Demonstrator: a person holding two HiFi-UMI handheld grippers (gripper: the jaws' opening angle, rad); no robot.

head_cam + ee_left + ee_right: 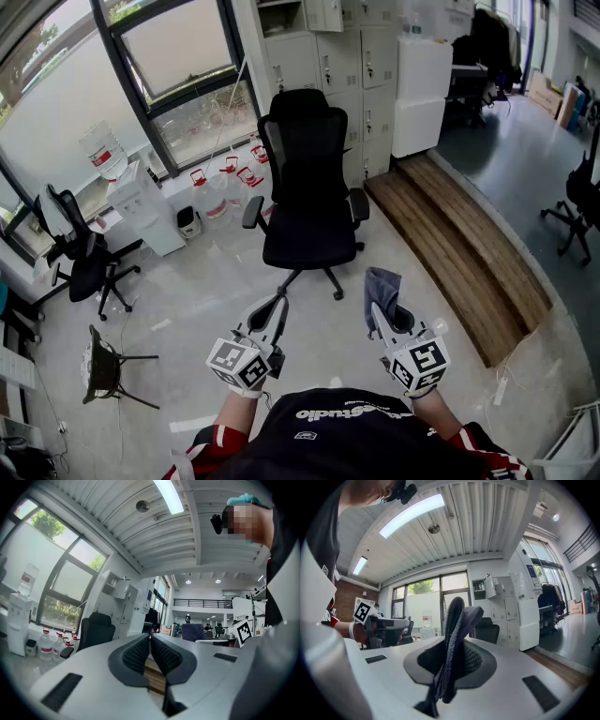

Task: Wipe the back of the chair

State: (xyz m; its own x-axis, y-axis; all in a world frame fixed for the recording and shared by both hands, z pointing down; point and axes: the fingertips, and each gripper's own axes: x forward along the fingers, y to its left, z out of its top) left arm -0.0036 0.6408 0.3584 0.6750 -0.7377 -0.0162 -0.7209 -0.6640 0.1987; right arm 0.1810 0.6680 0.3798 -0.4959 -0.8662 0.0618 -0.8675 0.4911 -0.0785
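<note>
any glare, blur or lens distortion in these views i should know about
Head view: even daylight from the windows, the chair sharp, straight lines bowed slightly. Left gripper view: strong fisheye with a dark round border, the ceiling light blown out. Right gripper view: same fisheye, its light strip glaring, the cloth up close looking a little soft.

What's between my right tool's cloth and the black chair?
Nothing: in the head view only bare grey floor separates the right tool, shut on the blue-grey cloth, from the black mesh office chair.
</note>
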